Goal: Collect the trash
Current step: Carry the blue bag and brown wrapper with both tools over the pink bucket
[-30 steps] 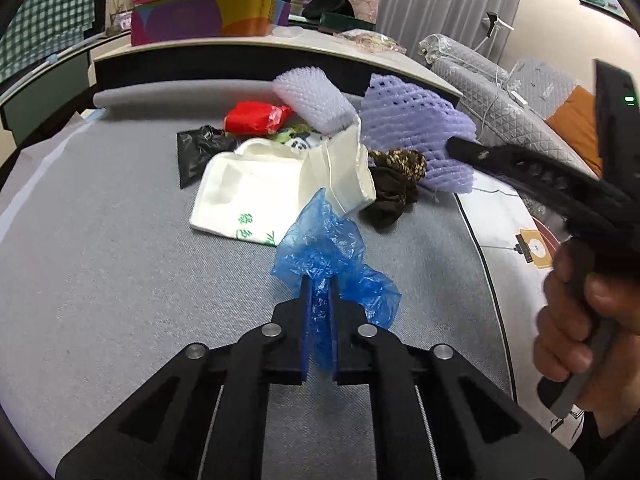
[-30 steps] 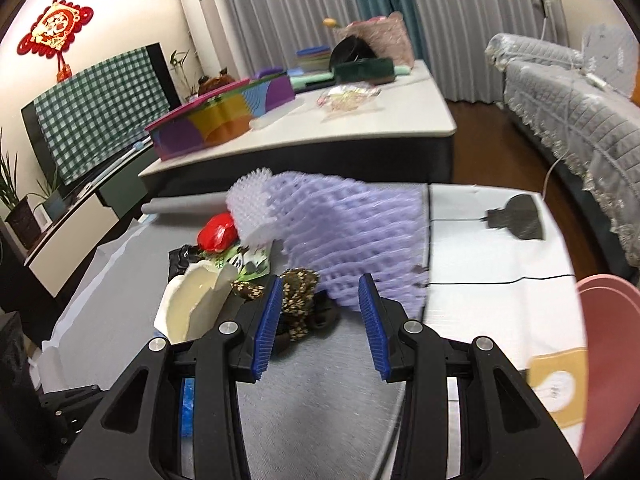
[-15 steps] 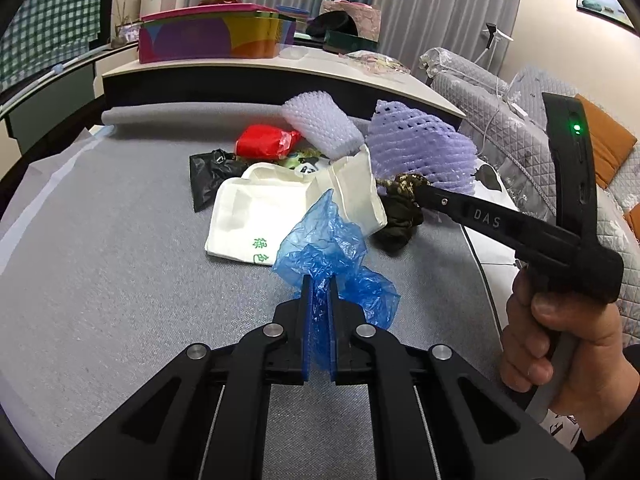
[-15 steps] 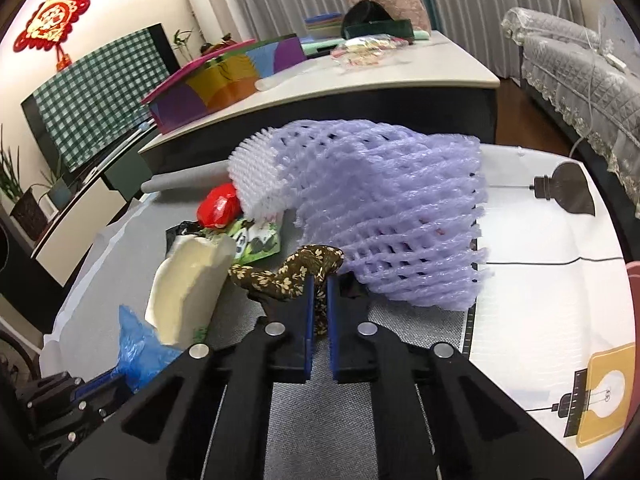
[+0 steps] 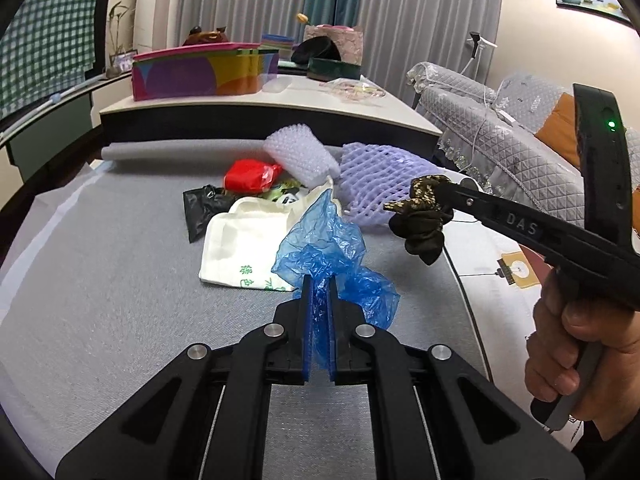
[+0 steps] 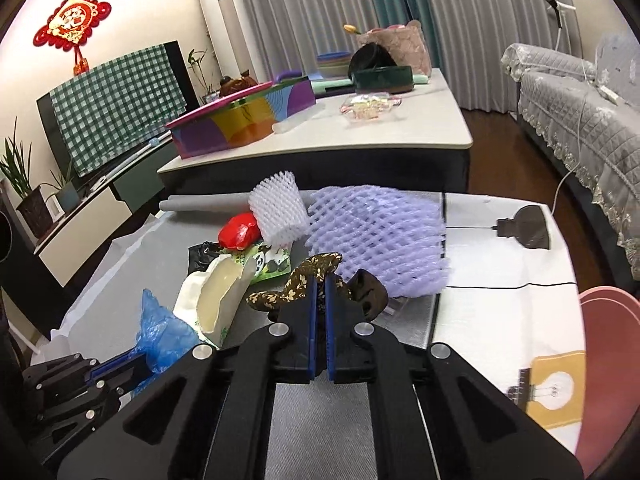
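While the left gripper pinches a crumpled blue plastic bag between its blue pads, the bag stands up from the jaws above the grey mat. Off to its right, a hand grips the handle of the right gripper, whose jaws are pressed together on a dark patterned cloth scrap; the scrap hangs from the tips, clear of the mat. Just beyond the blue bag lies a white foam container with green print, touching a black plastic bag on its left. Behind these sit a panda-print wrapper, a red packet, a white foam net sleeve and a larger purple foam net, all bunched together. Farther back a low table carries a colourful box, and a covered sofa stands to the right
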`<state>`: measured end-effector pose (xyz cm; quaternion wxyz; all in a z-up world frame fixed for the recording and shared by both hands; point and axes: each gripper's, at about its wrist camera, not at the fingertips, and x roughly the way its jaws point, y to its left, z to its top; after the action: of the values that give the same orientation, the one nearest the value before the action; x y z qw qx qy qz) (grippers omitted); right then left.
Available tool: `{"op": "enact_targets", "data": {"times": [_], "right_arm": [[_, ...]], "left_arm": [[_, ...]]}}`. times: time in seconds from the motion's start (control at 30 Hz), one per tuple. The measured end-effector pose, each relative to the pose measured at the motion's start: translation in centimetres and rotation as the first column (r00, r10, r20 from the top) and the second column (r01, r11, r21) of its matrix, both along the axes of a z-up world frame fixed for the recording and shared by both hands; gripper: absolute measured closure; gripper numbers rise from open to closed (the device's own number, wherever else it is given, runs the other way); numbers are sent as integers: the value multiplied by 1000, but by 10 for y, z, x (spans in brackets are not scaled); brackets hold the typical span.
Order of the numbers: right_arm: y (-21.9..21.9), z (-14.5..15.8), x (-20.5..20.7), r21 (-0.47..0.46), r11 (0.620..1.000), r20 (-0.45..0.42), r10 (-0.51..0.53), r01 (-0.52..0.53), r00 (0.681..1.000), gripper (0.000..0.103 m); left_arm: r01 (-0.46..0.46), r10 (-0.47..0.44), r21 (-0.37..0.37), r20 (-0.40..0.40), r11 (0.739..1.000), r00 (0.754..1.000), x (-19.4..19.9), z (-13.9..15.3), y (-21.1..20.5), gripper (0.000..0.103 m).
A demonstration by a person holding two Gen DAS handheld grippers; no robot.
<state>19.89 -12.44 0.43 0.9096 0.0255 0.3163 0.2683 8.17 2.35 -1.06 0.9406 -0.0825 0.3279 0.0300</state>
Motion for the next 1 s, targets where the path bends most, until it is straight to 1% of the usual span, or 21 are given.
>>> {"op": "enact_targets", "data": {"times": [0.27,0.47,0.67,1.0], "right_arm": [[-19,18,-18,-10,1000,48,-22,22,999,99],[-35,29,-34,-18,999,74,-41,43,996,99],[-54,35,-43,-22,997,87,-69,71,994,99],[-96,42,-52,-16,988,97,-149,151,984,99]], "left_arm": [[9,-9,19,30,1000,1000,-5,6,-9,98],[15,-15,23,37,1000,999,-5,7,-17,98],[37,-38,23,44,999,998,-3,9,-31,98],[89,-90,21,55,996,994,3,13,-61,98]]}}
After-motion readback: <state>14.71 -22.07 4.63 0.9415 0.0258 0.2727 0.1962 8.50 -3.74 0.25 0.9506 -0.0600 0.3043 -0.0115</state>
